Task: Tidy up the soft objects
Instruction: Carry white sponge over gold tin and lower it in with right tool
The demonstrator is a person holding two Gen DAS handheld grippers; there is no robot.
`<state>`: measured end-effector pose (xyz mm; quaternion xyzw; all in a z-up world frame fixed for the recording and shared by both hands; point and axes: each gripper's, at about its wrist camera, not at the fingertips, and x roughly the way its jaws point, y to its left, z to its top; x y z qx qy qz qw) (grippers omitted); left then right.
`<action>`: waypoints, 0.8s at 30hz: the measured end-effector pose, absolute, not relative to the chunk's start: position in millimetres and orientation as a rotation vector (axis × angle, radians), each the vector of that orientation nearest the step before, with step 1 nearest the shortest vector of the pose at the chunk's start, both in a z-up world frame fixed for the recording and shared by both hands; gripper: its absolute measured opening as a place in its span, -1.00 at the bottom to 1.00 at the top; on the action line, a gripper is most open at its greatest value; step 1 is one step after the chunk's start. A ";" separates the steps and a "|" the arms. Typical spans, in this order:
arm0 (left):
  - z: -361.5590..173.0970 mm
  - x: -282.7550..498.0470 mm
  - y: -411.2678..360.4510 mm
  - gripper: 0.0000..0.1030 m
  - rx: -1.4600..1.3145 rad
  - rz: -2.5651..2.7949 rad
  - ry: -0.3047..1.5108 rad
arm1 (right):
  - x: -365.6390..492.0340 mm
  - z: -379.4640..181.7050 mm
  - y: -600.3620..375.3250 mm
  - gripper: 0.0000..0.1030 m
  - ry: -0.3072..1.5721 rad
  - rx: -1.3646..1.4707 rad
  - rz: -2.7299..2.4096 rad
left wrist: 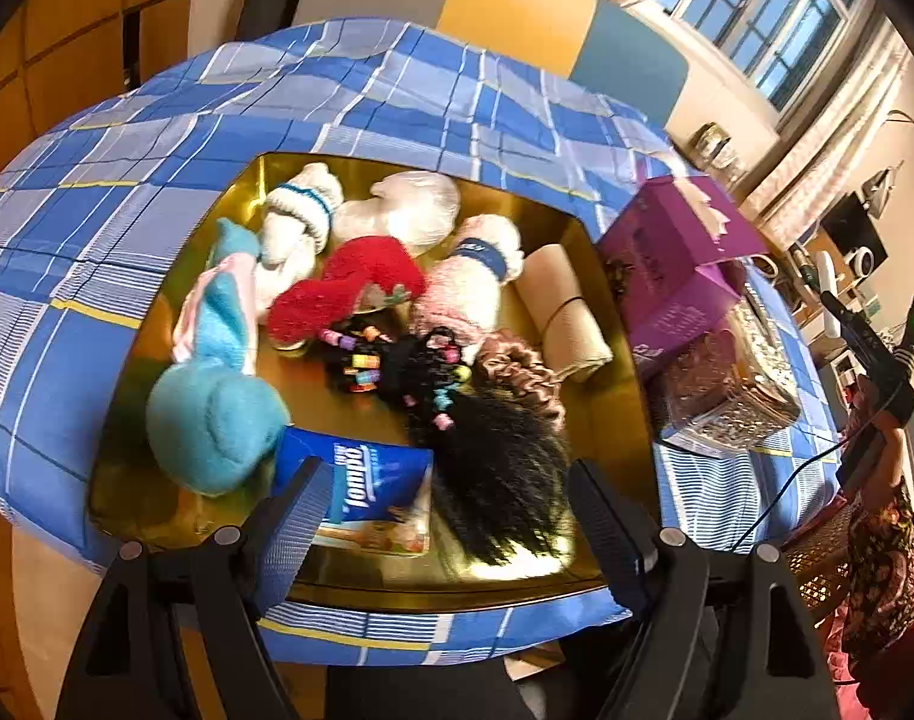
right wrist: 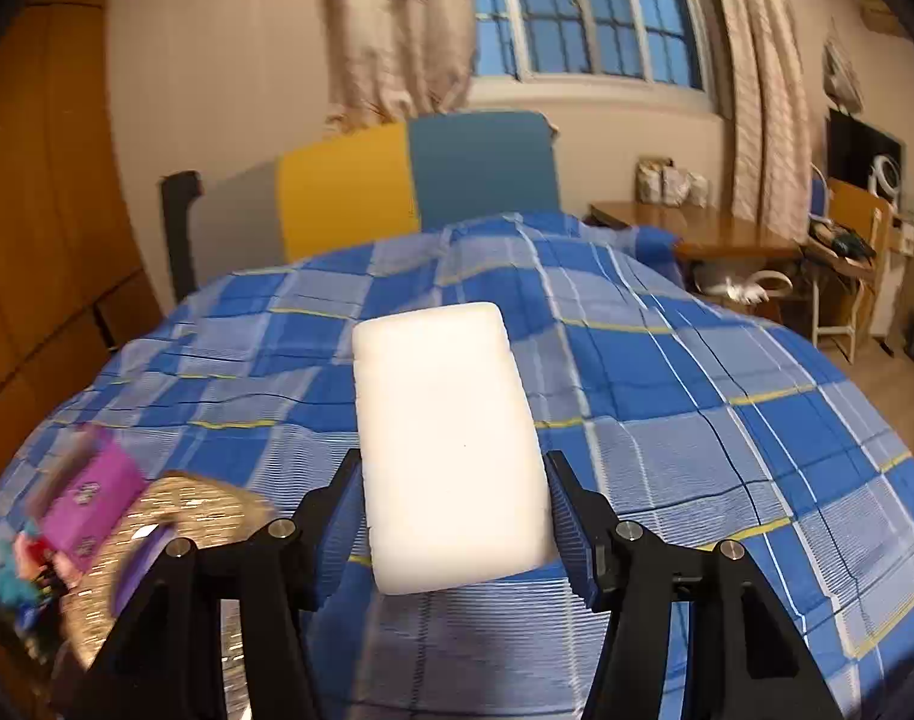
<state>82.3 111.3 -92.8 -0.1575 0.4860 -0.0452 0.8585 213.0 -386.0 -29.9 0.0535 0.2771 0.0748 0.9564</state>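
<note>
A gold tray [left wrist: 607,420] lies on a bed with a blue plaid sheet. It holds a blue plush toy [left wrist: 210,414], white socks [left wrist: 300,210], a red knit piece [left wrist: 342,288], a pink and white sock [left wrist: 463,288], a beige rolled cloth [left wrist: 568,312], a brown scrunchie [left wrist: 517,366], black hair with coloured beads [left wrist: 493,462] and a blue tissue pack [left wrist: 372,486]. My left gripper [left wrist: 447,468] hovers open over the tray's near edge, holding nothing. My right gripper [right wrist: 452,462] is shut on a white foam block [right wrist: 444,408], held above the plaid sheet [right wrist: 697,420].
A purple box [left wrist: 679,264] and a glittery box [left wrist: 733,384] stand right of the tray. A person's patterned sleeve [left wrist: 883,552] is at the right edge. Beyond the bed are a yellow and blue headboard [right wrist: 408,180], a wooden desk [right wrist: 709,234] and a chair [right wrist: 847,264].
</note>
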 end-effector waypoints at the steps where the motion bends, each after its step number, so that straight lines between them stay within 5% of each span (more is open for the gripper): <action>1: -92.7 80.5 109.5 0.60 -0.335 -0.101 1.008 | 207.5 -25.5 -382.1 0.13 0.553 0.102 0.163; 12: -90.3 58.3 100.6 0.60 -0.339 -0.094 0.937 | 138.6 21.5 -286.5 0.14 0.475 0.039 0.421; 24: -89.9 39.4 103.5 0.58 -0.319 -0.069 0.882 | 100.7 10.4 -159.1 0.15 0.572 -0.004 0.642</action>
